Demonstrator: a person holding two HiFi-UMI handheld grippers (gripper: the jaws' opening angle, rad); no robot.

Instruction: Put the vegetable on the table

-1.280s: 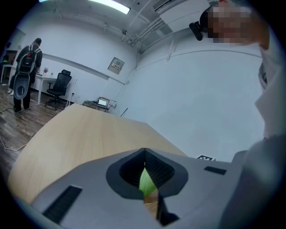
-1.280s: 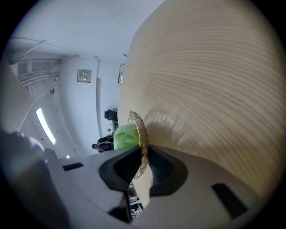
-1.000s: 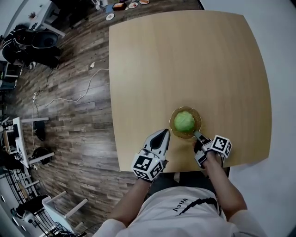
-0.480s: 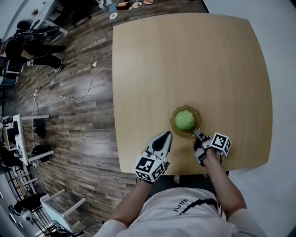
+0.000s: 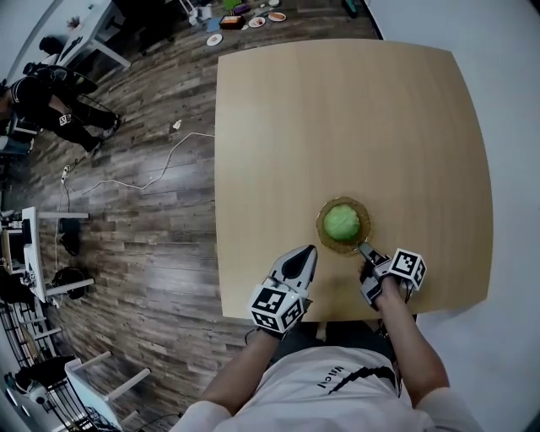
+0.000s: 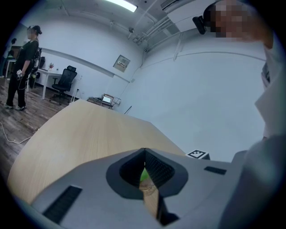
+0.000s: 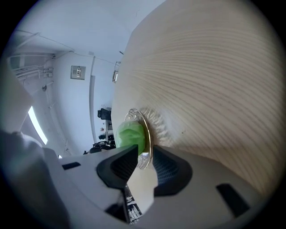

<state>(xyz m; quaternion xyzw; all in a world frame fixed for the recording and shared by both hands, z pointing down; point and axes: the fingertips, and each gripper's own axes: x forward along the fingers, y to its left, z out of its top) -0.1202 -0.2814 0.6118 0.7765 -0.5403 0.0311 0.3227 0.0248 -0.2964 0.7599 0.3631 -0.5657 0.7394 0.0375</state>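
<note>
A green leafy vegetable [image 5: 342,222] lies in a small clear glass plate [image 5: 323,236] near the front edge of the light wooden table [image 5: 337,110]. My right gripper [image 5: 364,248] reaches in from the plate's front right and is shut on its rim. In the right gripper view the rim [image 7: 146,151] stands between the jaws of the right gripper [image 7: 145,156], with the vegetable [image 7: 130,133] just behind. My left gripper [image 5: 307,251] rests shut on the table left of the plate, apart from it. The left gripper [image 6: 144,153] shows only a green sliver through its slit.
Dark wood floor lies left of the table, with a white cable [image 5: 160,169] across it and small dishes [image 5: 253,18] at the top. A person [image 5: 51,101] stands at the far left by office furniture. The table's front edge [image 5: 337,314] is right at my grippers.
The head view has shifted a little, so the table sits slightly further right. Plate, vegetable and both grippers keep the same places relative to each other. The person at far left has moved.
</note>
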